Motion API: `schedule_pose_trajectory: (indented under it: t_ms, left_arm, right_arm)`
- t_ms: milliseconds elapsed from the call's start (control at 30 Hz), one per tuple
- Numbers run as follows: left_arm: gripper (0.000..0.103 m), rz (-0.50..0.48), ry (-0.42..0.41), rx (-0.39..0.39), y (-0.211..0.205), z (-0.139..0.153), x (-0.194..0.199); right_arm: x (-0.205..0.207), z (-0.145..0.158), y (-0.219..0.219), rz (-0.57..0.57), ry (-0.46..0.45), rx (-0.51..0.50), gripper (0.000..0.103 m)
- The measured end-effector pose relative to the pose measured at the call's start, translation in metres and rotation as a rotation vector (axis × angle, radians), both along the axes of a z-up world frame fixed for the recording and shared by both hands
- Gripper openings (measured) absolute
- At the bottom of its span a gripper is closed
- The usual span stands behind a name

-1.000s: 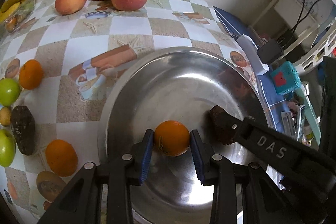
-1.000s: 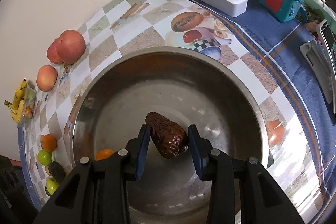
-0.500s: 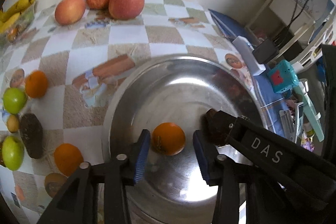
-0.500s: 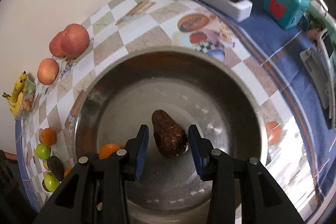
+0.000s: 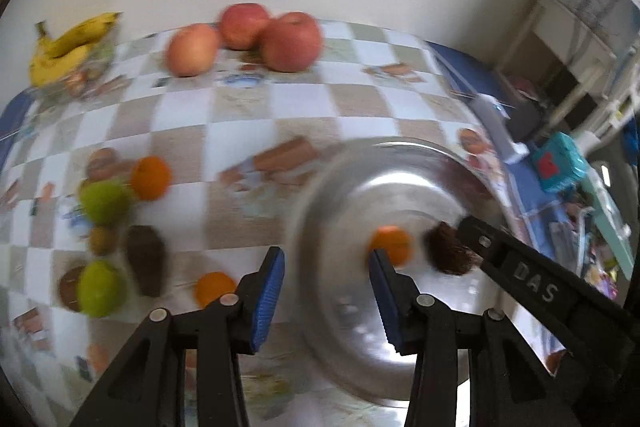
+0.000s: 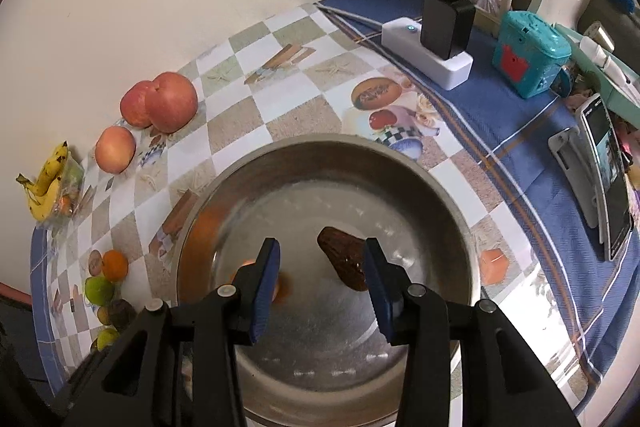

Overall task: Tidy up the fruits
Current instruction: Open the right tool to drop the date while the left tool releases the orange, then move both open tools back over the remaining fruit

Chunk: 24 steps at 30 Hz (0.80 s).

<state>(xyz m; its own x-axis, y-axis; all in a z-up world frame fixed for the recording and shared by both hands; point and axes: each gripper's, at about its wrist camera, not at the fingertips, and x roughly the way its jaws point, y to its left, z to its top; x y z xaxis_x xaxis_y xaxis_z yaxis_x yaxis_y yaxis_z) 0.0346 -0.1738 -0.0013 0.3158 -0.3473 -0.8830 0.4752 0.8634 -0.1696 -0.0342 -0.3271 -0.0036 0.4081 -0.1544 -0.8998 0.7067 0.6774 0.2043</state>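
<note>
A steel bowl (image 5: 400,163) (image 6: 400,163) holds an orange (image 5: 390,245) and a dark brown avocado (image 5: 446,253) (image 6: 344,259). My left gripper (image 5: 326,285) is open and empty over the bowl's left rim, the orange just beyond its right finger. My right gripper (image 6: 320,277) is open and empty above the bowl, the avocado just inside its right finger. On the checkered cloth to the left lie two oranges (image 5: 150,177), two green fruits (image 5: 104,201), a dark avocado (image 5: 146,259) and a small brown fruit (image 5: 102,239).
Three red apples (image 5: 290,41) (image 6: 170,107) and bananas (image 5: 68,47) (image 6: 44,187) sit at the back by the wall. A white power strip with black charger (image 6: 436,47), a teal box (image 6: 528,53) and a phone (image 6: 606,171) lie on the blue cloth at right.
Both grippers opened and let go: the orange and the avocado now lie in the bowl. The left gripper swung left and back; the right one pulled back and up.
</note>
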Motion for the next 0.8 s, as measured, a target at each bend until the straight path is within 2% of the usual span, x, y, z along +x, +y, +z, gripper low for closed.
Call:
schedule_pose_trajectory:
  t_ms: [100, 167, 200, 233, 300, 333, 400, 500, 533, 800]
  left_arm:
    - [0.05, 0.073, -0.043, 0.07, 0.017, 0.0, 0.008]
    - [0.059, 0.122, -0.042, 0.096, 0.028, -0.001, 0.014]
    - [0.063, 0.146, -0.031, 0.098, 0.035, -0.002, 0.017]
    - [0.065, 0.168, -0.018, 0.096, 0.041, -0.003, 0.02]
    - [0.073, 0.203, -0.005, 0.097, 0.051, -0.005, 0.024]
    - [0.081, 0.223, -0.006, 0.105, 0.056, -0.006, 0.025]
    - [0.089, 0.254, -0.022, 0.126, 0.065, -0.005, 0.027]
    - [0.096, 0.292, -0.048, 0.141, 0.076, -0.003, 0.029]
    - [0.099, 0.302, -0.052, 0.143, 0.078, -0.002, 0.03]
    - [0.101, 0.323, -0.03, 0.113, 0.09, 0.001, 0.034]
  right_arm:
    - [0.002, -0.007, 0.004, 0.008, 0.024, 0.006, 0.044]
    - [0.004, -0.009, 0.008, 0.022, 0.034, 0.001, 0.044]
    - [0.005, -0.01, 0.01, 0.031, 0.037, -0.001, 0.048]
    - [0.006, -0.01, 0.013, 0.041, 0.038, -0.006, 0.058]
    - [0.009, -0.011, 0.019, 0.059, 0.041, -0.02, 0.07]
    - [0.01, -0.012, 0.023, 0.066, 0.044, -0.028, 0.072]
    - [0.013, -0.013, 0.029, 0.086, 0.049, -0.043, 0.076]
    - [0.017, -0.014, 0.037, 0.106, 0.056, -0.069, 0.084]
    - [0.018, -0.015, 0.04, 0.115, 0.056, -0.07, 0.084]
    - [0.021, -0.014, 0.051, 0.117, 0.054, -0.115, 0.086]
